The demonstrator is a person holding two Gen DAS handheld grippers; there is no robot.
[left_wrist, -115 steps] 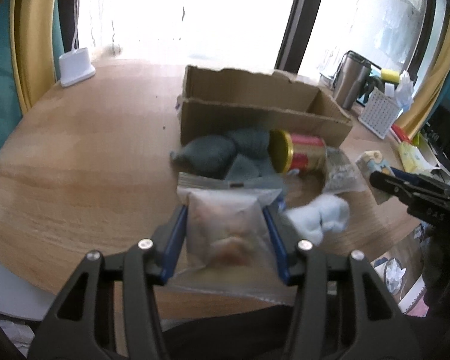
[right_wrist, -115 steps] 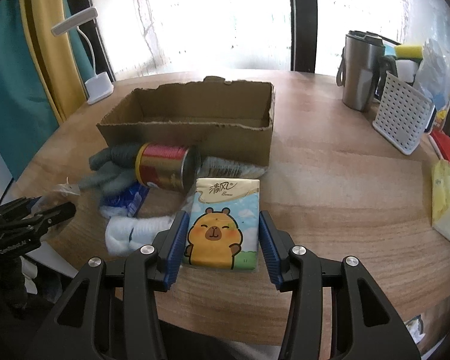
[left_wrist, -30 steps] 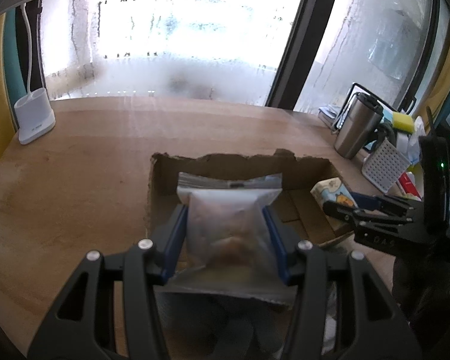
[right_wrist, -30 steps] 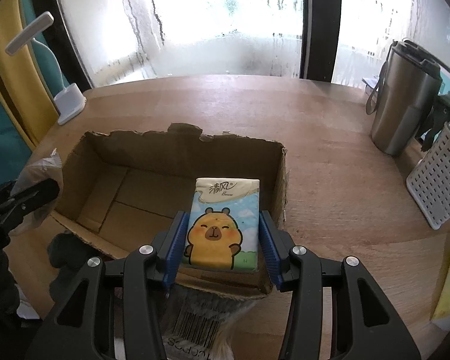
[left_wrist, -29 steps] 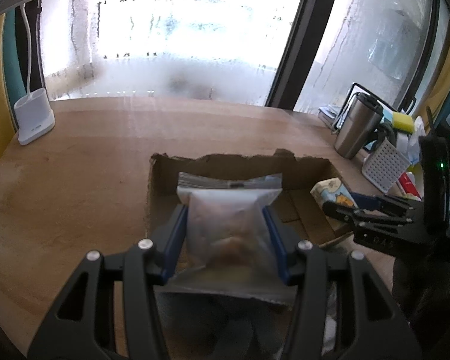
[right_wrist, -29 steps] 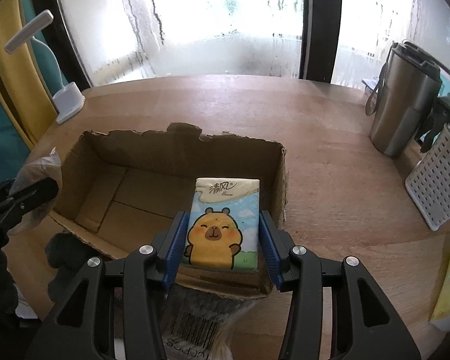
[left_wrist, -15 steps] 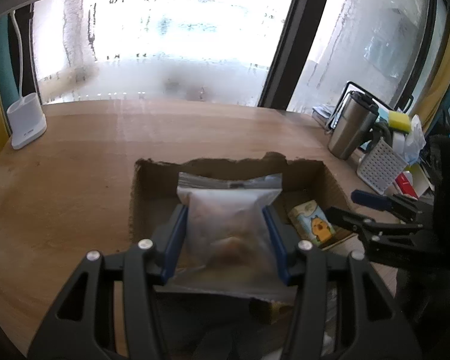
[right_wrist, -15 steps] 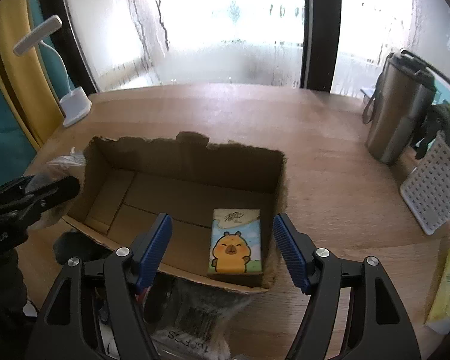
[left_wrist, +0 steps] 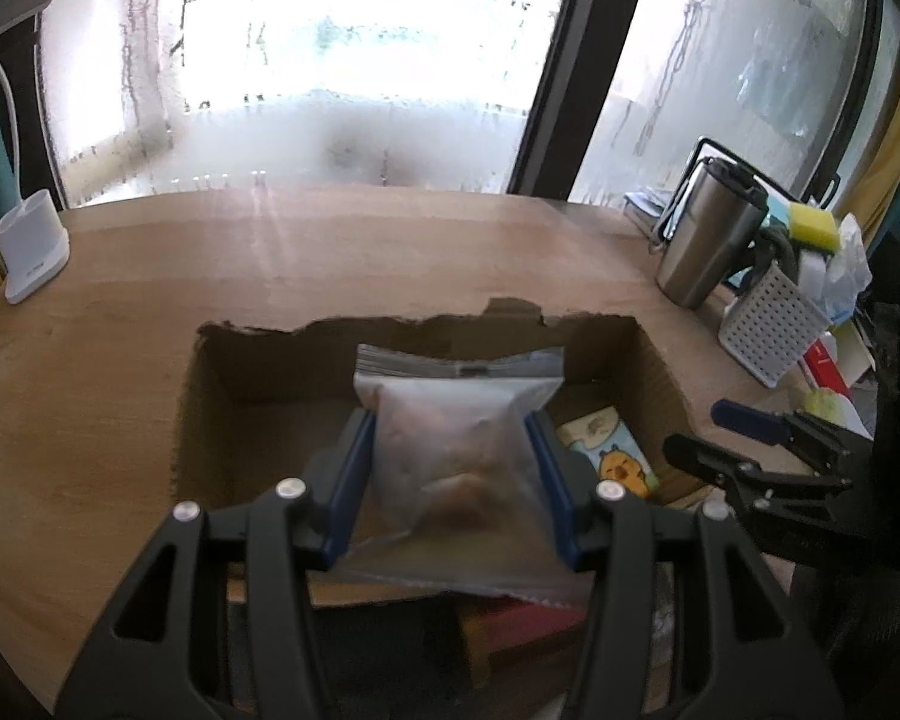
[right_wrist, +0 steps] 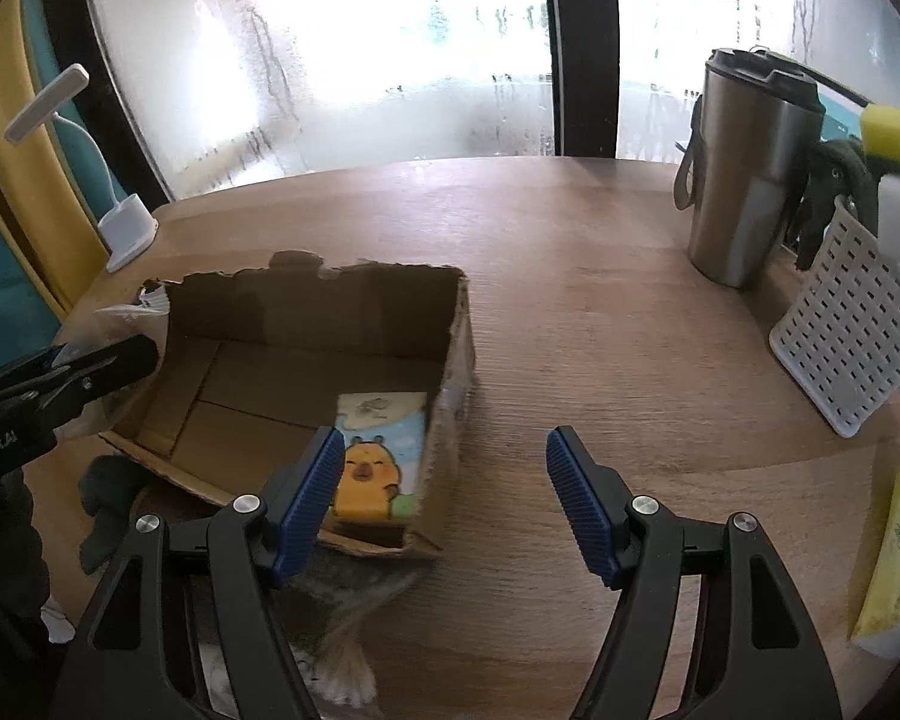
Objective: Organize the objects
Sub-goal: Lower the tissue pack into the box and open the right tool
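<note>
My left gripper (left_wrist: 450,468) is shut on a clear zip bag (left_wrist: 456,456) with pale contents and holds it above the open cardboard box (left_wrist: 258,372). A tissue pack with a cartoon capybara (left_wrist: 615,456) lies in the box's right end; it also shows in the right wrist view (right_wrist: 378,462). My right gripper (right_wrist: 444,480) is open and empty, above the box's right wall (right_wrist: 450,372). The left gripper (right_wrist: 72,378) with the bag shows at the left of the right wrist view.
A steel tumbler (right_wrist: 744,174), a white perforated basket (right_wrist: 852,336) and a yellow sponge (right_wrist: 894,132) stand at the right. A white lamp base (left_wrist: 30,252) is far left. Grey cloth (right_wrist: 114,504) and a yellow pack (right_wrist: 894,546) lie near the front edge.
My right gripper opened and let the tissue pack drop into the box, then drew back to the right. My left gripper still holds the bag over the box.
</note>
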